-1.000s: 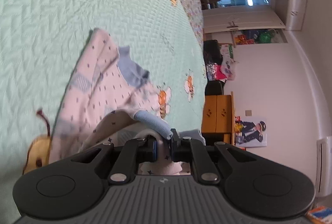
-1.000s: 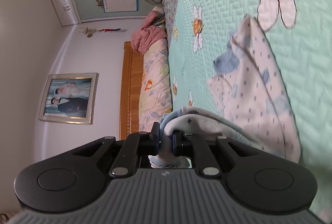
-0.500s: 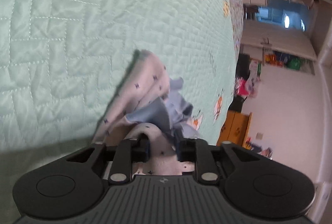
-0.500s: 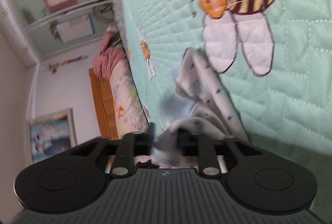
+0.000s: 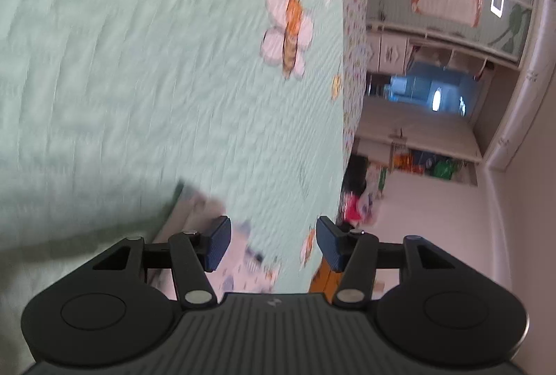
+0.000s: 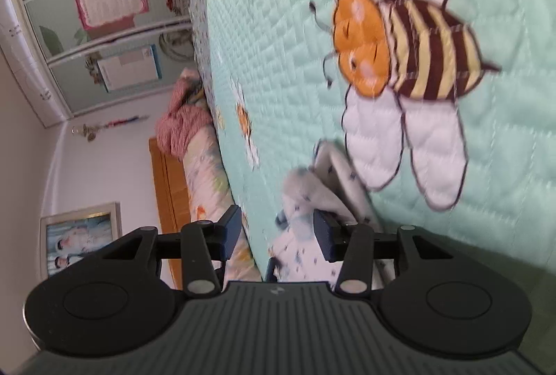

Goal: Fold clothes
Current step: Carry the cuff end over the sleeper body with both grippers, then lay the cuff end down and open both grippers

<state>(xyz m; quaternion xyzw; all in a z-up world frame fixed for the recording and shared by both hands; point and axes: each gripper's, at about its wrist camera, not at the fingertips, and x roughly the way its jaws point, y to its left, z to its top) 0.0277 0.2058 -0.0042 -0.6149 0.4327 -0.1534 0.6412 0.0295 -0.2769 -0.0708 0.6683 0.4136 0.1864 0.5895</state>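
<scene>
Below the left gripper (image 5: pixel 273 243), in its own view, the garment (image 5: pixel 239 262) lies on the quilt (image 5: pixel 139 62), a pale dotted cloth that shows between and under the jaws. These jaws have just been opening and stand apart with nothing pressed by either pad, so the cloth is let go. Motion blur hides how neatly it lies. Past the quilt's far edge come a printed bed skirt, white cupboards, a blue window and a low orange cabinet against a pale wall.

From the right wrist, the right gripper (image 6: pixel 276 236) is likewise parted, its jaws having just been opening; the garment (image 6: pixel 316 197) lies bunched on the quilt (image 6: pixel 504 166) just ahead, reaching in beside the right-hand pad, but nothing is clamped. A big appliqué bee (image 6: pixel 403 62) sits just beyond the cloth. A wooden headboard, a floral pillow, a framed photo and wardrobe doors with posters fill the far side.

One fold looks laid down and released. The cloth appears rumpled, so smoothing and probably further folds remain.
</scene>
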